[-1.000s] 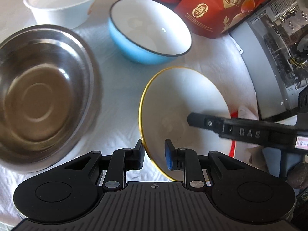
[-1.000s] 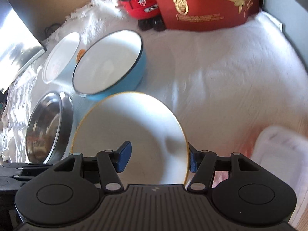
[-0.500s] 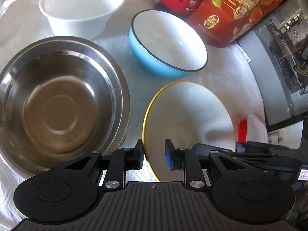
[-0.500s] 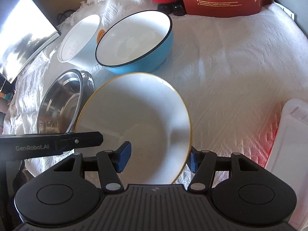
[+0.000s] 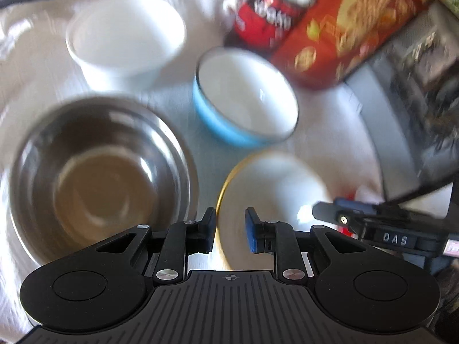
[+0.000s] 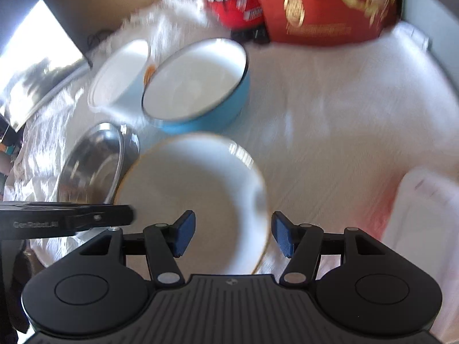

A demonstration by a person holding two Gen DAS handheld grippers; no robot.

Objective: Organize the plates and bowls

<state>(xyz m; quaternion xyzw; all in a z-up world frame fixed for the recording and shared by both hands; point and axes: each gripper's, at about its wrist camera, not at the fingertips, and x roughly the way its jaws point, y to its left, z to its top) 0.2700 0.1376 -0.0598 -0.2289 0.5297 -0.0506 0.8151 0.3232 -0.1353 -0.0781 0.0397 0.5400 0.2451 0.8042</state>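
Note:
A white bowl with a gold rim [image 5: 275,189] [image 6: 198,189] sits on the white cloth just ahead of both grippers. My left gripper [image 5: 229,229] straddles its left rim, fingers narrowly apart, one inside and one outside. My right gripper [image 6: 233,233] is open wide over its right rim, not touching it. A steel bowl [image 5: 94,172] [image 6: 91,166] lies to the left. A blue bowl [image 5: 246,97] [image 6: 198,86] and a white bowl [image 5: 126,37] [image 6: 120,74] stand behind. Both views are motion-blurred.
Red snack packages [image 5: 344,23] [image 6: 324,5] stand at the back. A white plastic lid or container [image 6: 424,218] lies at the right. A dark computer case [image 5: 416,100] borders the right side. The white cloth [image 6: 344,114] covers the table.
Both grippers have pulled back and up a little, so the bowls look smaller. The left fingers have opened slightly around the gold rim. The right fingers stay open.

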